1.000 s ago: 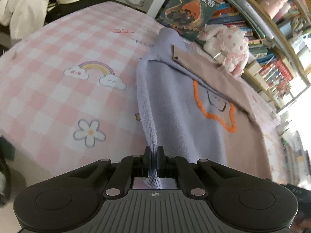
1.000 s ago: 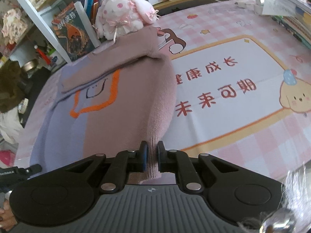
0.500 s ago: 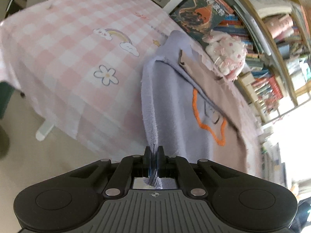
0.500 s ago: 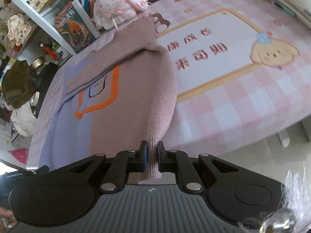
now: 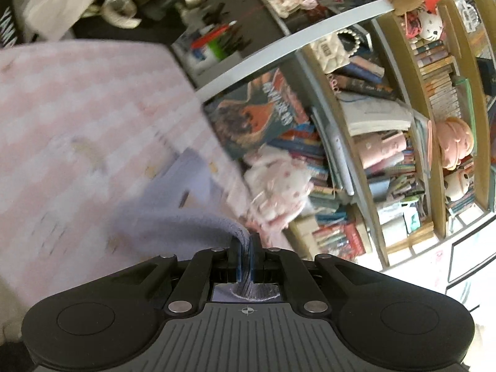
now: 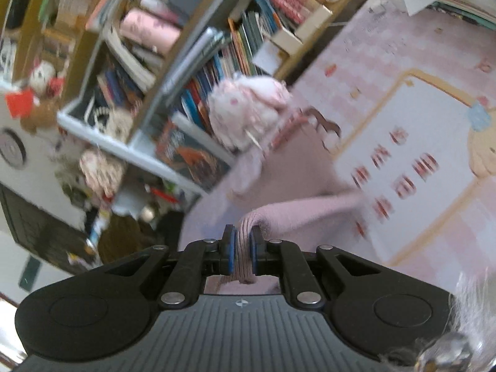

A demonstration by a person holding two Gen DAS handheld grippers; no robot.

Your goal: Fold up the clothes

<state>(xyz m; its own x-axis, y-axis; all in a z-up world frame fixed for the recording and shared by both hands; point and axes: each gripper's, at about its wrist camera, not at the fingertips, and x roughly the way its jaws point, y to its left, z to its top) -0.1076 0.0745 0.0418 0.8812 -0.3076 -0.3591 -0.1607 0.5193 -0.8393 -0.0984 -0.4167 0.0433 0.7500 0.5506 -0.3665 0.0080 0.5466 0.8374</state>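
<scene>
One sweater (image 5: 173,217), one plush rabbit (image 6: 248,111), two grippers, one checked tablecloth (image 5: 77,99).

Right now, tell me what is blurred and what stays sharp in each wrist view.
Left wrist view: the checked tablecloth and lilac sweater edge are motion-smeared; the left gripper and bookshelf stay sharp. Right wrist view: the plush rabbit, books and printed characters are streaked; the right gripper and its pinched pink hem are crisp.

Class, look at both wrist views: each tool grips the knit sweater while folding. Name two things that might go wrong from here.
1. The left tool pinches only a thin lavender edge of the two-tone knit sweater; it might slip out mid-fold.
2. The pink-spotted white plush toy sits right at the sweater's far end, so the folded-over half may bump it or land on it.
</scene>
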